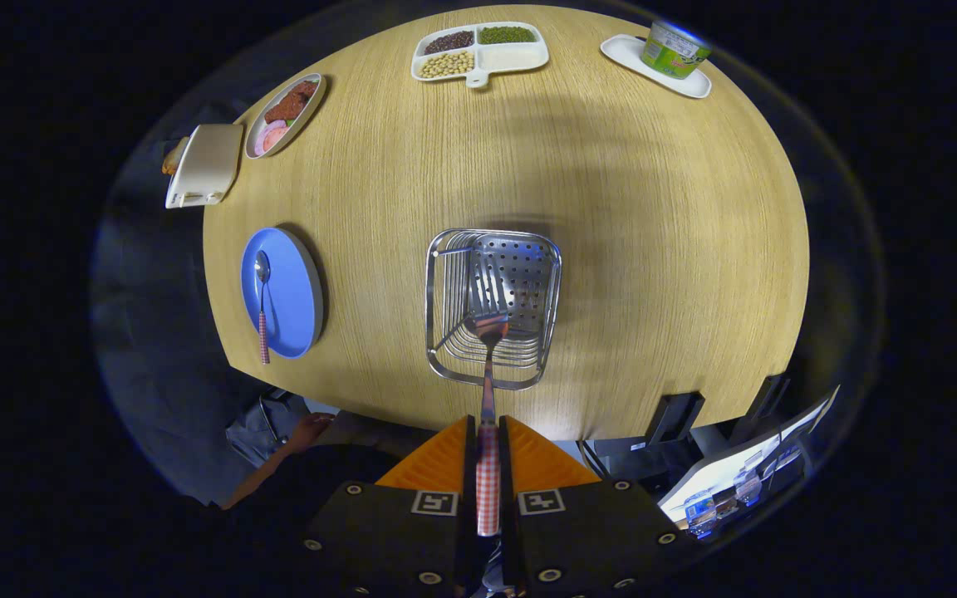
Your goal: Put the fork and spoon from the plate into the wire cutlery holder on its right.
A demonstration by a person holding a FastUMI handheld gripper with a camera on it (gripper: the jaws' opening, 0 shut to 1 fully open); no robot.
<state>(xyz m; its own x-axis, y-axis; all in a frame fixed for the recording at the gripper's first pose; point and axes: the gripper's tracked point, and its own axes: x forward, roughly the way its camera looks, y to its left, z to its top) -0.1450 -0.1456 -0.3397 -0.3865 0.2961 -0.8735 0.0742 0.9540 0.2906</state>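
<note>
Big round wooden table with pale grain takes up most of the scene, dark booth all around it. Near the middle sits the wire holder, and toward the table's left edge is the blue plate with the spoon on it, bowl pointing away, checked handle hanging over the plate's near rim. Along the far edge there's a divided tray of beans, a can on a small white tray, and at the far left a dish of food next to a white box.

The gripper is clamped on the fork by its checked handle, tines hanging right over the holder's opening, so the fork looks ready to drop in.

Both pieces look light, stiff and a bit slick on the metal parts. I'd grab the spoon by the handle end sticking out past the plate, since that's where the fingers can get under it.
</note>
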